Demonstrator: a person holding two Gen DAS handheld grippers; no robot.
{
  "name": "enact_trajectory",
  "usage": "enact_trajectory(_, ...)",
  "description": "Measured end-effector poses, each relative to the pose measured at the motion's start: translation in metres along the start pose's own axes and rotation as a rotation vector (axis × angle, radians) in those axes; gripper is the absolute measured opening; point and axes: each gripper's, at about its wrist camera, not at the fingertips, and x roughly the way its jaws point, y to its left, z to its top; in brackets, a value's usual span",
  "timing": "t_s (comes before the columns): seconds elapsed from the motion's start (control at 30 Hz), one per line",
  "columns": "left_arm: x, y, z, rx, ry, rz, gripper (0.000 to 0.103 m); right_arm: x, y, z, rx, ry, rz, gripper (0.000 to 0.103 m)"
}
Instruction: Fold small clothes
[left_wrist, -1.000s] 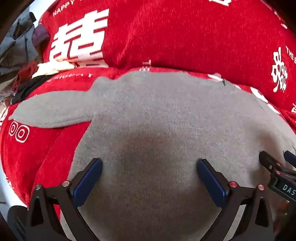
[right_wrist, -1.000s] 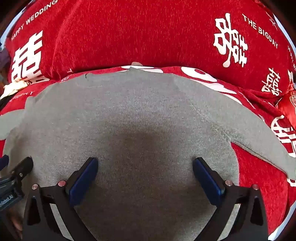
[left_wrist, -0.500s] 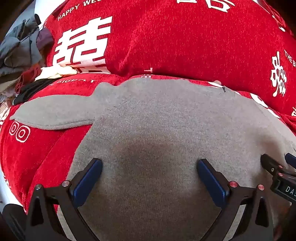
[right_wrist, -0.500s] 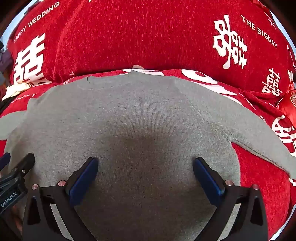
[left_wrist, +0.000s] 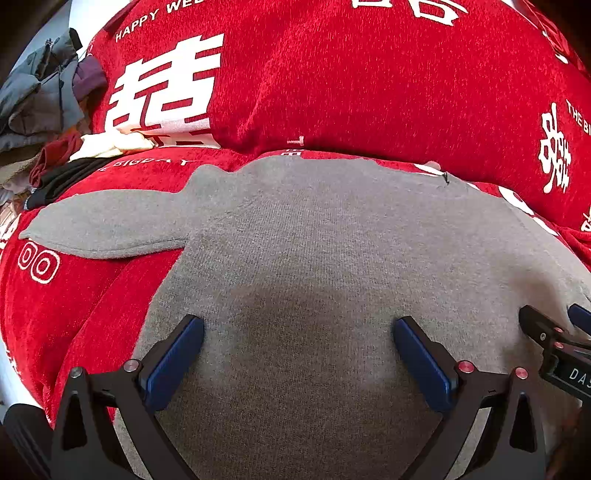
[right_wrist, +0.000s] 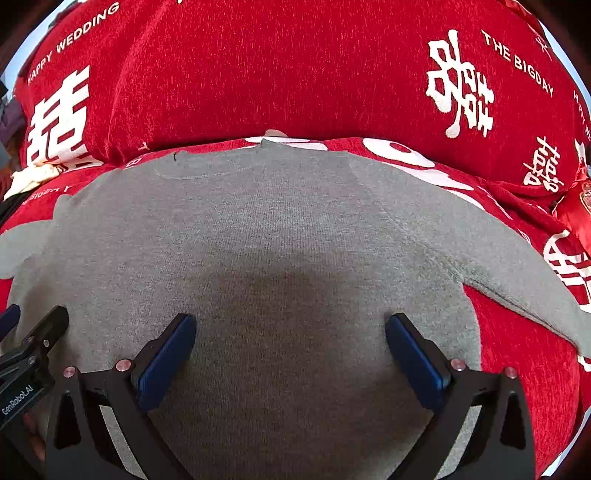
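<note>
Small grey knitted long-sleeved sweater (left_wrist: 332, 258) lying flat and unfolded, its neckline (right_wrist: 207, 162) pointing away from the cameras. Both sleeves are spreading outward: one (left_wrist: 110, 225) extending to the left, the other (right_wrist: 498, 254) angling to the right.

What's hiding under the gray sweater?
The gray sweater lies spread flat on a red blanket with white writing, which shows all around its edges. Whatever is beneath the sweater's middle is covered, so I cannot tell.

grey sweater (left_wrist: 332, 236) – fine matt knit | red cover (left_wrist: 351, 81) – fuzzy chenille-like cloth | finger pads (right_wrist: 166, 360) – smooth blue
</note>
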Motion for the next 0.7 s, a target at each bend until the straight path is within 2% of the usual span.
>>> enact_trajectory(0.7,0.0009,0.0009,-0.0037,0.003,-0.007,0.001,0.103,0.0005,0.0014,0.0028,0.028,0.024,-0.022,0.103)
